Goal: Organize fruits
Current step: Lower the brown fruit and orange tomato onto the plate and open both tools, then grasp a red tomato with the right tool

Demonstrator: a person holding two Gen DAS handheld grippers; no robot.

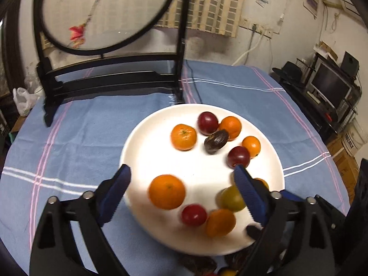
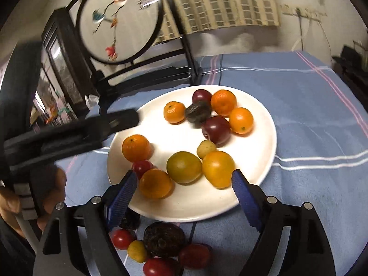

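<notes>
Mid-sort at a blue-clothed table: the left gripper (image 1: 181,177) and the right gripper (image 2: 184,184) both hover over the near edge of a white plate (image 2: 264,124), each with its blue-padded fingers spread wide and holding nothing. The plate, set near the middle of the blue tablecloth (image 2: 310,105), already carries most of the fruit: mandarins (image 2: 174,112) at the far side and left, dark red plums (image 2: 216,130) among them, a wrinkled brown fruit (image 2: 197,112) just beside the far plum, and a yellow-green tomato (image 2: 184,166) and an orange tomato (image 2: 218,169) at the near rim. Still off the plate, on the cloth just near of it in the right wrist view, lies a loose cluster (image 2: 161,246) of small red tomatoes, a small yellow one and a large wrinkled dark fruit. The job appears well along, with those stragglers the likely remainder. The next move would seem to call for the right gripper to draw back and drop toward that near cluster, closing gently, since the smooth round tomatoes look apt to roll or bruise. A framed embroidered screen (image 1: 108,13) stands at the table's far left.
</notes>
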